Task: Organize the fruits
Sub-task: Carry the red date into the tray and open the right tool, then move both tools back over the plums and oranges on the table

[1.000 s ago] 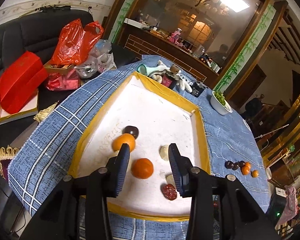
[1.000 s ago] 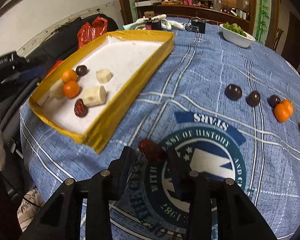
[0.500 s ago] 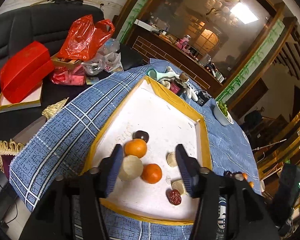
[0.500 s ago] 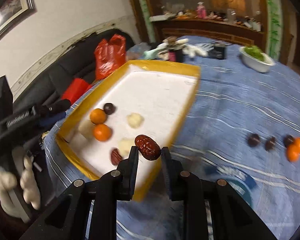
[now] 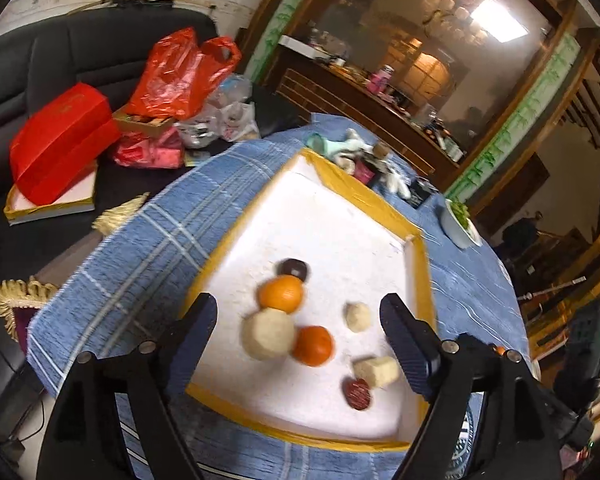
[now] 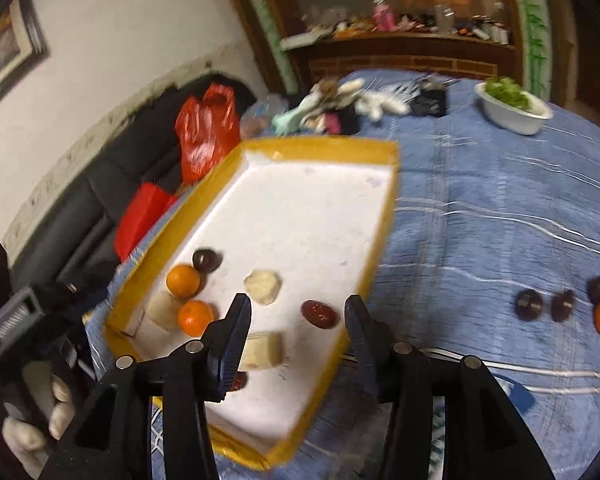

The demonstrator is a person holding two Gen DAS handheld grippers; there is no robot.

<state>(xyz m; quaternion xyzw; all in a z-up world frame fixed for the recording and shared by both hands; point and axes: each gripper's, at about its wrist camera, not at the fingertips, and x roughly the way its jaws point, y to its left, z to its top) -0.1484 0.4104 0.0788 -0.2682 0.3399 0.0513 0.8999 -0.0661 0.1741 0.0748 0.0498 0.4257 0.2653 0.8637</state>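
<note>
- Fruits lie in the yellow-rimmed tray (image 5: pixel 416 256): the left wrist view shows the left gripper (image 5: pixel 298 322), jaws just opened wide, above a pale round fruit (image 5: pixel 267 334) touching two oranges, gripping nothing.
- Right wrist view: the right gripper (image 6: pixel 298 322), jaws just parted, stands over the tray; a red date (image 6: pixel 319 314) lies loose between its fingers, free of both.

Our left tool (image 5: pixel 298 320), its jaws just opening, hangs empty over the tray (image 5: pixel 352 188) holding two oranges (image 5: pixel 281 294) and pale chunks (image 5: pixel 268 334).
</note>
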